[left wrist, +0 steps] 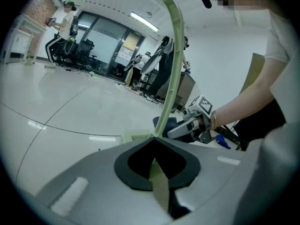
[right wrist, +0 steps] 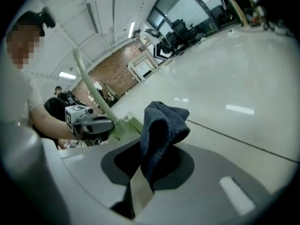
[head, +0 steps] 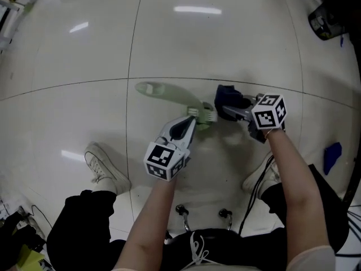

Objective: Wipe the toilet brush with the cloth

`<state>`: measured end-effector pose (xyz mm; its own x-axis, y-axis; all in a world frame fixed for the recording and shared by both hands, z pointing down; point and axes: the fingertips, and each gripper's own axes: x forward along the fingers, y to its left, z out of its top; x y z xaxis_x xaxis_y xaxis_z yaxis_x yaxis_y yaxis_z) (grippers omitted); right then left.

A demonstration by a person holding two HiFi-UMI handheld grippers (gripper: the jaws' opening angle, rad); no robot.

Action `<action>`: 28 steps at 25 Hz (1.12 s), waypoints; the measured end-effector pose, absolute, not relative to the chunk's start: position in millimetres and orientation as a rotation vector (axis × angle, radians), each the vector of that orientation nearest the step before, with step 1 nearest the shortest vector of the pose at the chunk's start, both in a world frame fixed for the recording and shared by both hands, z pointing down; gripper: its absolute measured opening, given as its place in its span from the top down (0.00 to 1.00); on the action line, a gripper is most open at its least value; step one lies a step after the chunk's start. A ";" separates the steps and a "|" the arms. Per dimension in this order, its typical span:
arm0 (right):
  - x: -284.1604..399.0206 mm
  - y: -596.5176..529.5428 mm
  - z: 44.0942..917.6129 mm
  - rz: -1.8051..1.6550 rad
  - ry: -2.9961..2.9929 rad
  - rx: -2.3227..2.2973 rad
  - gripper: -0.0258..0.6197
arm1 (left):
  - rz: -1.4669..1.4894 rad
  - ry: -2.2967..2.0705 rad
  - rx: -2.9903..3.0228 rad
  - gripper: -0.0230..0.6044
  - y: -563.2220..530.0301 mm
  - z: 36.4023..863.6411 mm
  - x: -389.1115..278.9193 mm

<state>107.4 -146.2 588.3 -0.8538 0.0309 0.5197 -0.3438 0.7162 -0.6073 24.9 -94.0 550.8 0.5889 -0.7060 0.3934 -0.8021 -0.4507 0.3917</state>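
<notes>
A pale green toilet brush (head: 169, 94) is held above the white floor, its long handle (left wrist: 171, 64) rising past the left gripper view's top. My left gripper (head: 193, 115) is shut on the brush near its lower end. A dark blue cloth (head: 228, 97) sticks out of my right gripper (head: 225, 110), which is shut on it. In the right gripper view the cloth (right wrist: 159, 135) stands folded between the jaws, with the brush (right wrist: 96, 95) and left gripper (right wrist: 89, 121) just to its left. Cloth and brush head sit close together; I cannot tell whether they touch.
The person's two white shoes (head: 104, 168) (head: 265, 176) stand on the glossy tiled floor (head: 67, 49). A blue object (head: 331, 157) lies at the right. Dark equipment (head: 327, 16) is at the upper right. Office chairs and people appear far off.
</notes>
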 end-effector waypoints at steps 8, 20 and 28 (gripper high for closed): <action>96.2 -61.1 548.9 0.967 -2.522 0.297 0.86 | 0.215 -1.124 2.295 0.95 -93.7 537.4 13.2; -42.2 -15.6 569.9 1.108 -2.397 0.728 0.86 | 0.120 -1.279 2.252 0.95 -97.5 514.9 -83.2; -42.5 -53.3 601.4 1.739 -2.117 1.307 0.86 | 0.095 -1.287 2.225 0.95 -83.4 519.5 -111.8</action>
<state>-42.5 -53.3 601.4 -0.6246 -0.5385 0.5656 -0.6595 -0.0242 -0.7513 -111.8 -83.4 519.5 0.5360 -0.7776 0.3287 -0.8175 -0.3807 0.4323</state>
